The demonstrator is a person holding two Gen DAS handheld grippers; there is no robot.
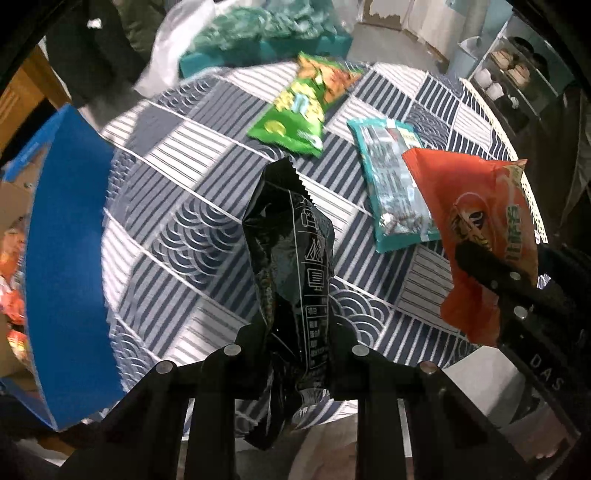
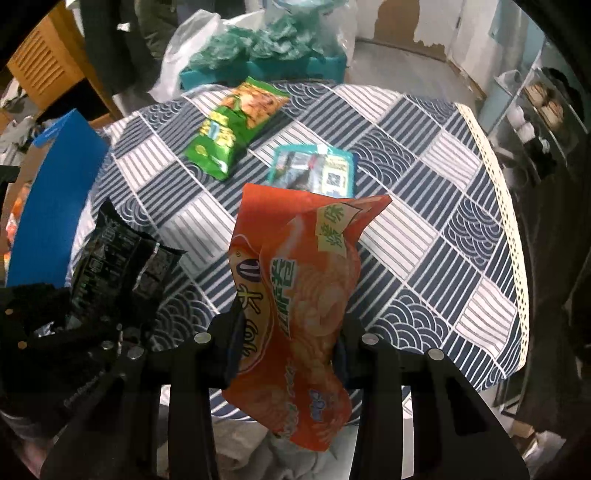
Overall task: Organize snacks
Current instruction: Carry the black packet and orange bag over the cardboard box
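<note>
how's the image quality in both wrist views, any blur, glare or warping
Left wrist view: strong fisheye bending of the tablecloth stripes, dark corners, white glare streaks on the black snack bag, far teal pile smeared by blur. Right wrist view: same warping, orange snack bag fairly sharp, green bag soft.

Both wrist views look steeply down along their fingers, close above the table (image 1: 192,177) (checked cloth). Both share the green bag (image 1: 299,110) (image 2: 229,125), teal packet (image 1: 391,184) (image 2: 314,170) and blue box (image 1: 66,258) (image 2: 55,206).
</note>
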